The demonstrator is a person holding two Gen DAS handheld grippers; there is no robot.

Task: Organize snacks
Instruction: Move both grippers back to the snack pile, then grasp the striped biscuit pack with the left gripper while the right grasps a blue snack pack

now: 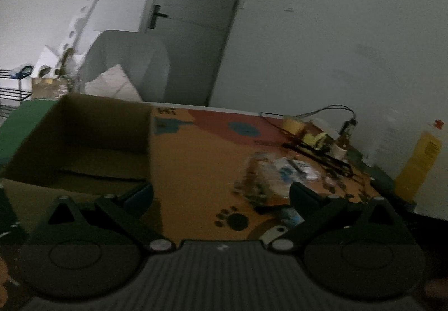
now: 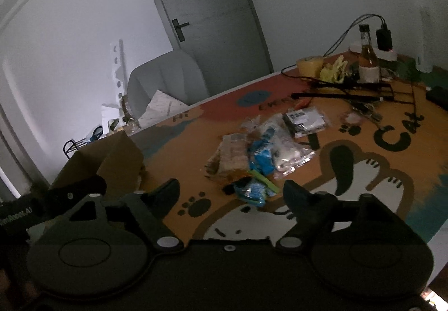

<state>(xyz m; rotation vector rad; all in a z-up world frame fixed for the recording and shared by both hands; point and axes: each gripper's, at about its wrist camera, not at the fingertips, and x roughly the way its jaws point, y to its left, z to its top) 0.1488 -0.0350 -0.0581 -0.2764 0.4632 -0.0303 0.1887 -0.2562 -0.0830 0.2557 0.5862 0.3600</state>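
Observation:
A pile of snack packets [image 2: 263, 151] lies mid-table on the orange cartoon mat [image 2: 179, 143]: clear packs of brown biscuits [image 2: 229, 157], blue-and-white wrappers [image 2: 263, 157] and a small blue-green packet [image 2: 252, 189] nearest me. The pile shows blurred in the left wrist view [image 1: 274, 173]. An open cardboard box [image 1: 81, 143] stands at the left, seemingly empty; its flap shows in the right wrist view [image 2: 112, 159]. My left gripper [image 1: 221, 193] is open and empty, beside the box. My right gripper [image 2: 231, 194] is open and empty, just short of the blue-green packet.
At the table's far right stand a glass bottle [image 2: 368, 58], a roll of tape [image 2: 308, 64], a black wire rack [image 2: 358, 89] and cables. A yellow bottle [image 1: 420, 165] stands at the right edge. A grey chair [image 2: 165, 81] and a door [image 2: 207, 16] are behind.

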